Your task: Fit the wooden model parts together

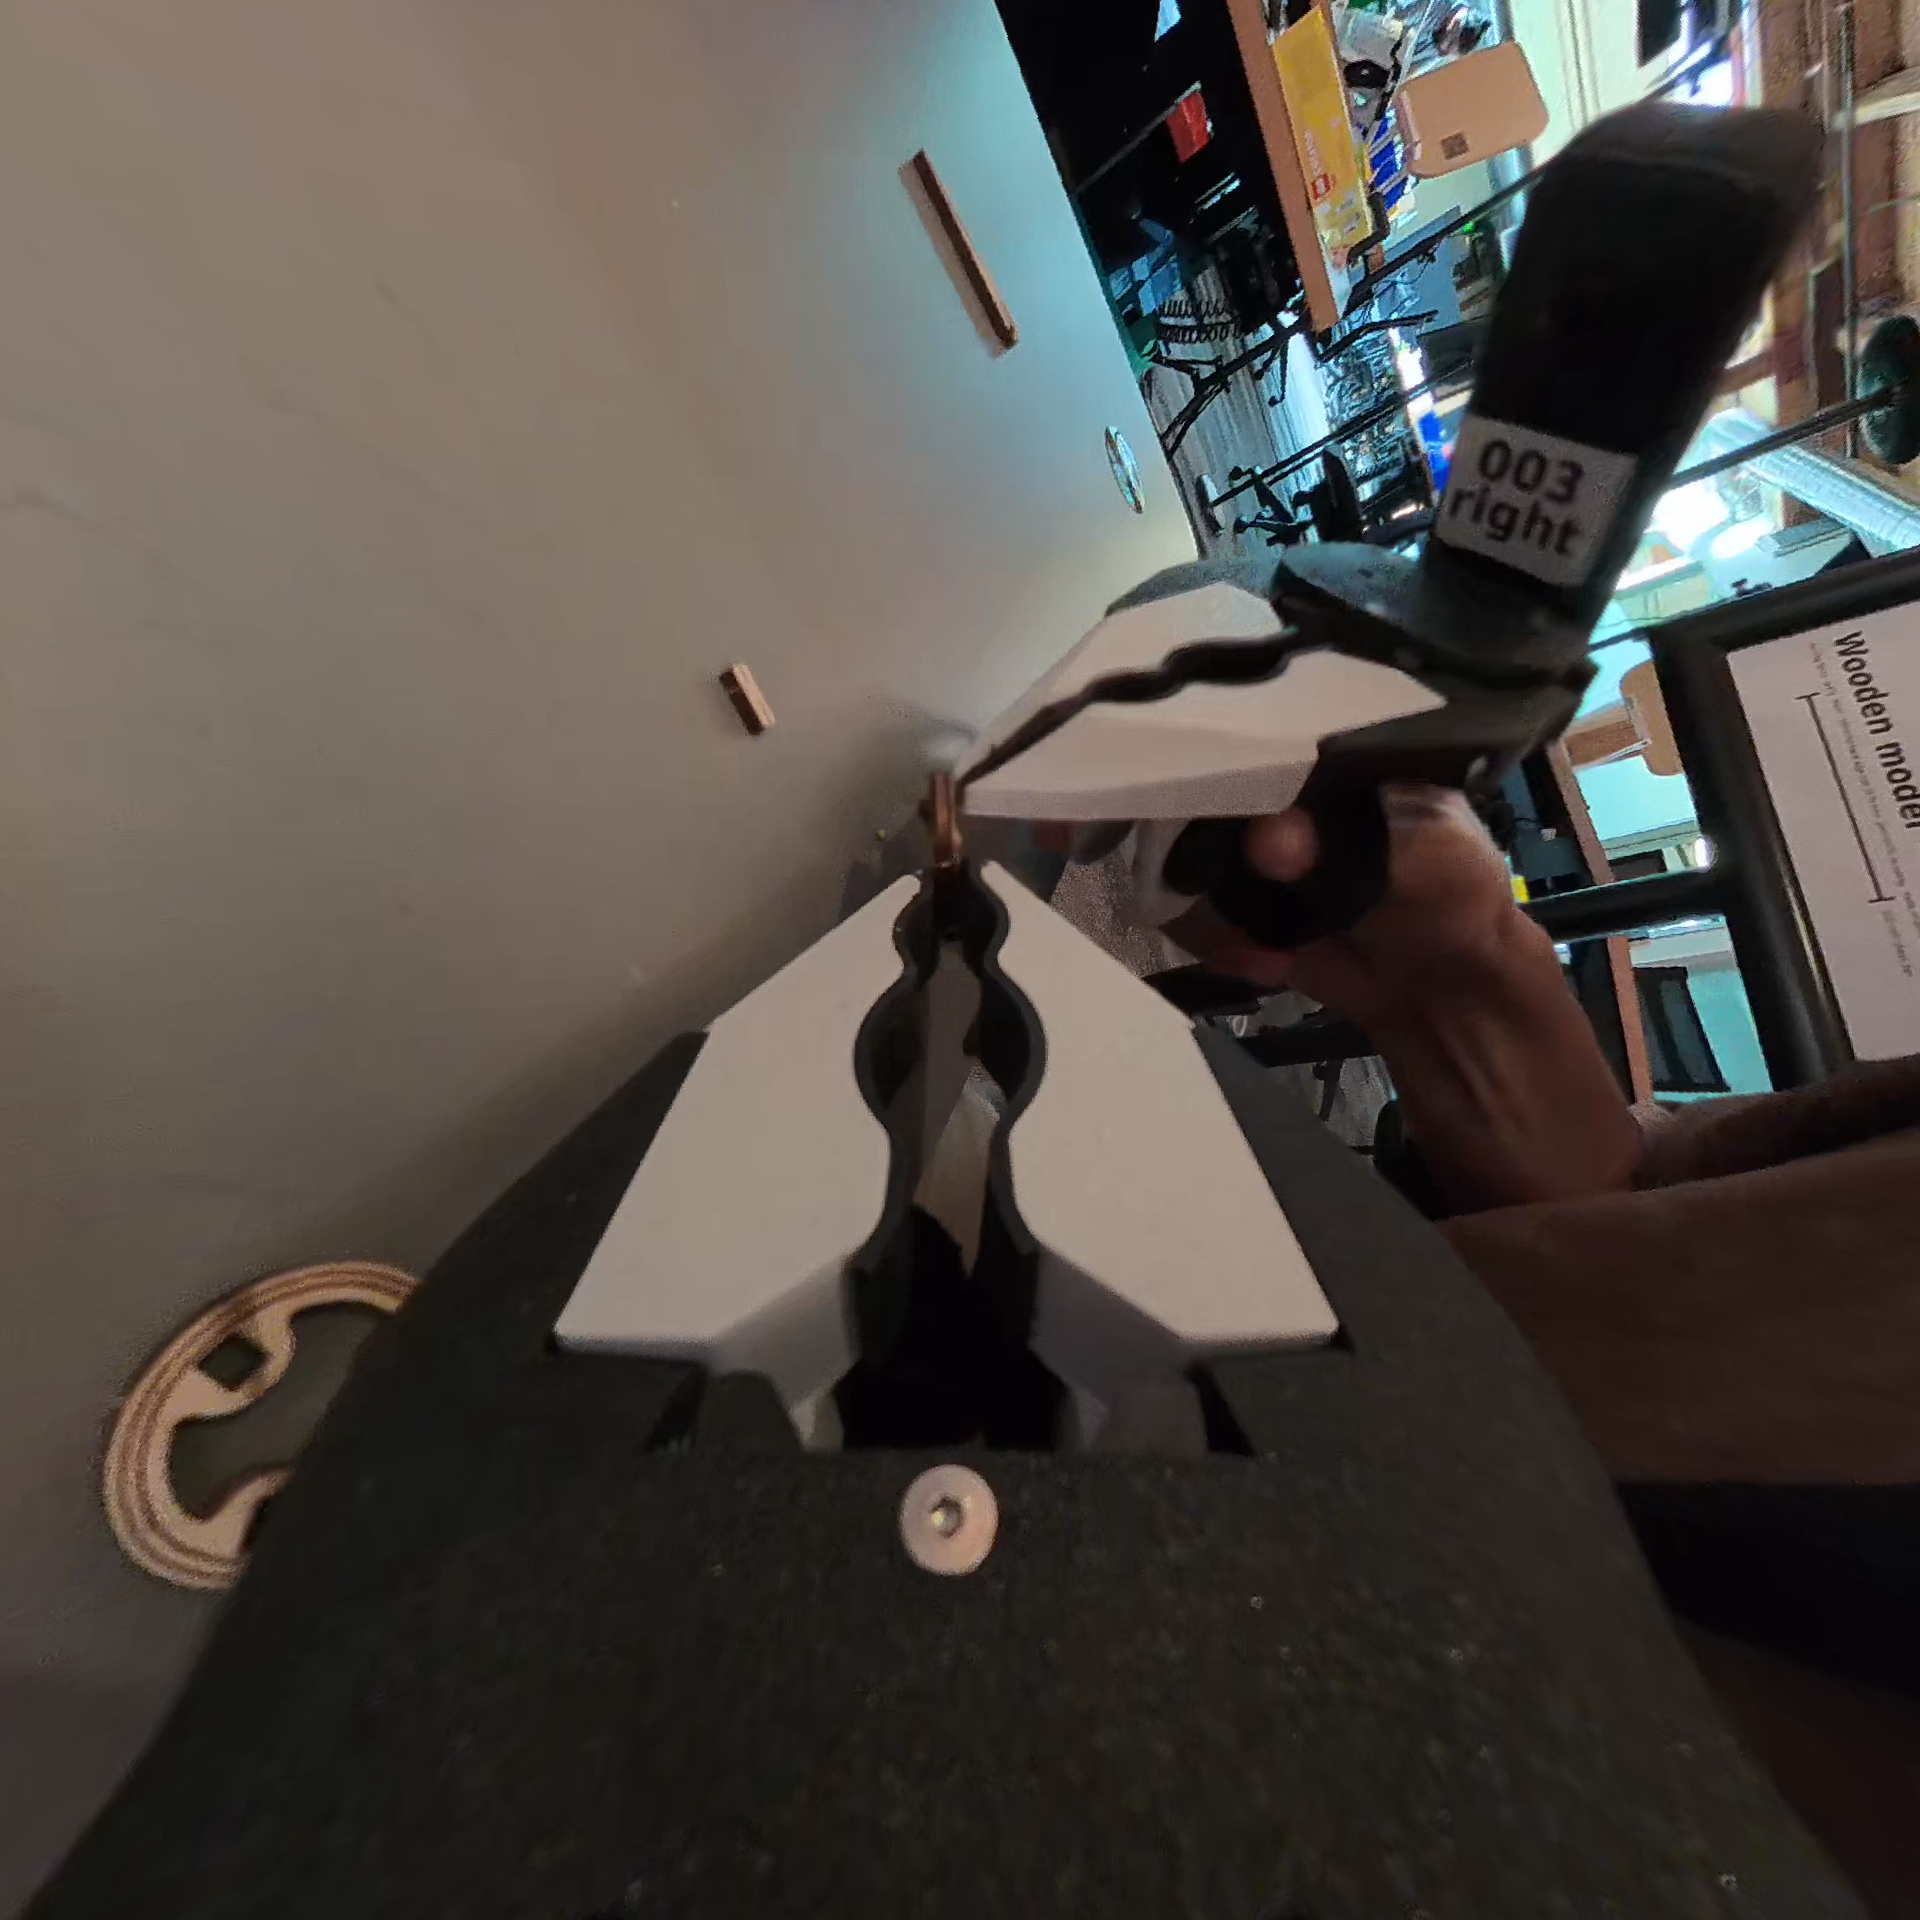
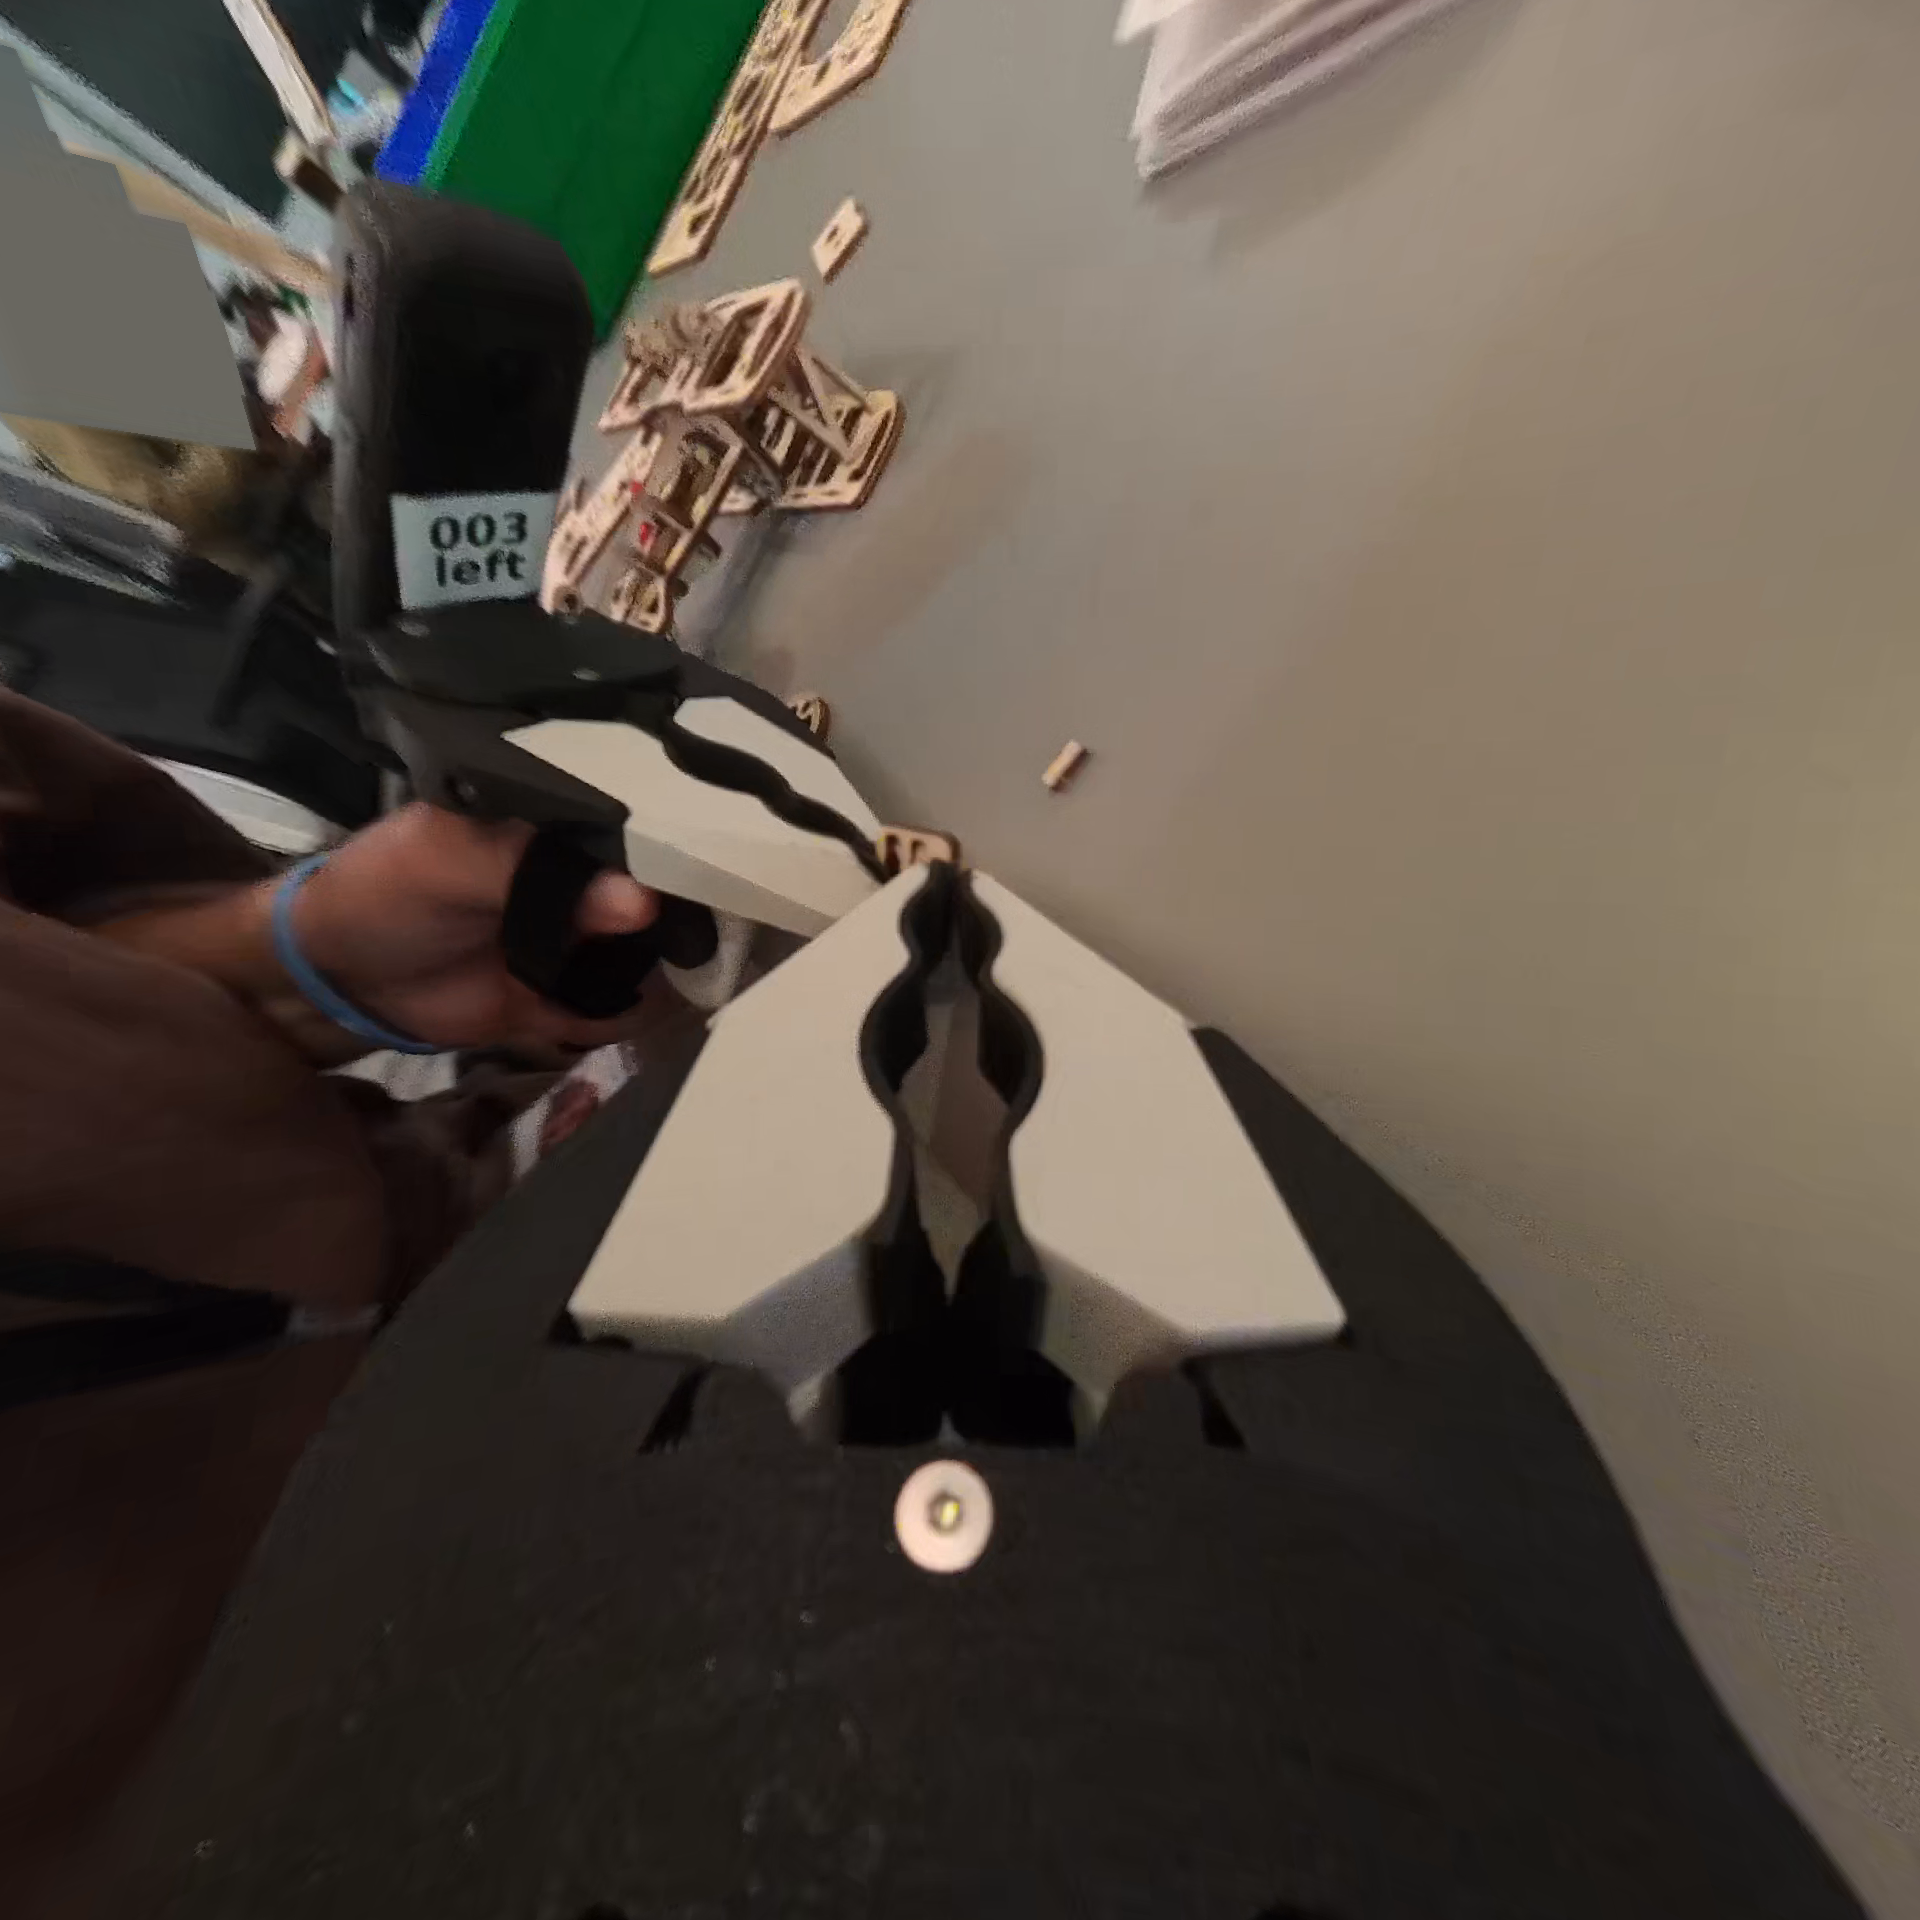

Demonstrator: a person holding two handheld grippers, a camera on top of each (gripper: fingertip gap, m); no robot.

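A grey tabletop (image 1: 416,520) fills the frame's left. At centre, the left claw (image 1: 948,902) and right claw (image 1: 961,781) both pinch one small wooden piece (image 1: 943,831). It looks thin, light and snappable, best held by its edges.

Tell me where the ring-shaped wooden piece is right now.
In the left wrist view, the ring-shaped wooden piece lies flat on the grey table at lower left, partly hidden behind the left gripper's black body.

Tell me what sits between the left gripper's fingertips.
A small wooden part, pinched at the left gripper tips; the right gripper grips it too. Its full shape is hidden.
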